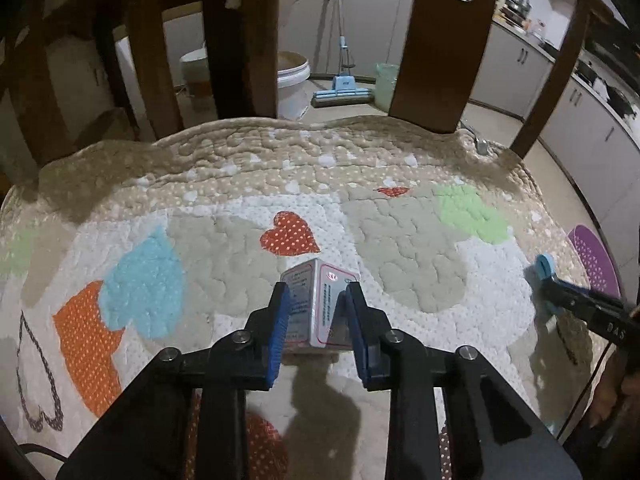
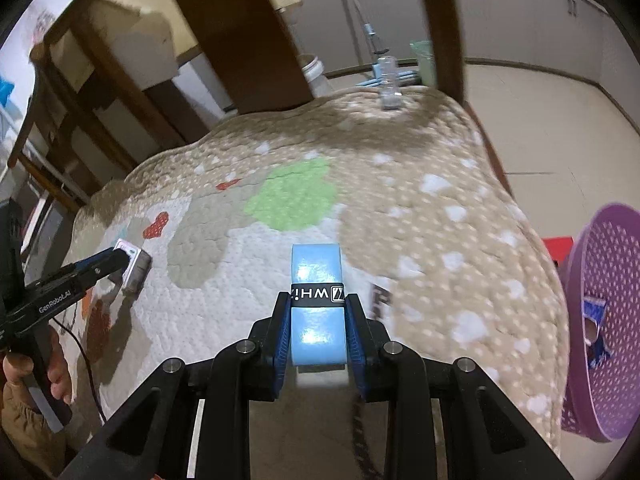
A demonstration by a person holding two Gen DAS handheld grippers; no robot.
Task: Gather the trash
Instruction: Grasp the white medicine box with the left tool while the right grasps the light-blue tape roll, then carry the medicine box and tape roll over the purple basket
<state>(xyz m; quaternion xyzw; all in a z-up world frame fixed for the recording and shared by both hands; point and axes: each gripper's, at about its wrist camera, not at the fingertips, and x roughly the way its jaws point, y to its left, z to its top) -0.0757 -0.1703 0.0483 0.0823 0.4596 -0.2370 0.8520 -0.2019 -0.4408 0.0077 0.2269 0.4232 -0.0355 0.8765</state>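
Note:
My left gripper (image 1: 319, 294) is shut on a small white box (image 1: 320, 304) with pink print, held just above the quilted chair cushion (image 1: 240, 168). It also shows at the left of the right wrist view (image 2: 134, 266). My right gripper (image 2: 317, 304) is shut on a light blue roll (image 2: 317, 304) with a black band, over the cushion's right part. That roll and gripper show at the right edge of the left wrist view (image 1: 545, 270). A clear plastic bottle (image 2: 389, 82) stands at the cushion's far edge. A purple perforated basket (image 2: 600, 320) sits to the right.
The wooden chair back (image 1: 440, 48) rises behind the cushion. On the floor beyond are a white bucket (image 1: 294, 80), a blue mop (image 1: 343, 92) and a green bin (image 1: 386, 84). Cabinets (image 1: 580, 120) line the right wall. A wooden table (image 2: 100, 52) stands left.

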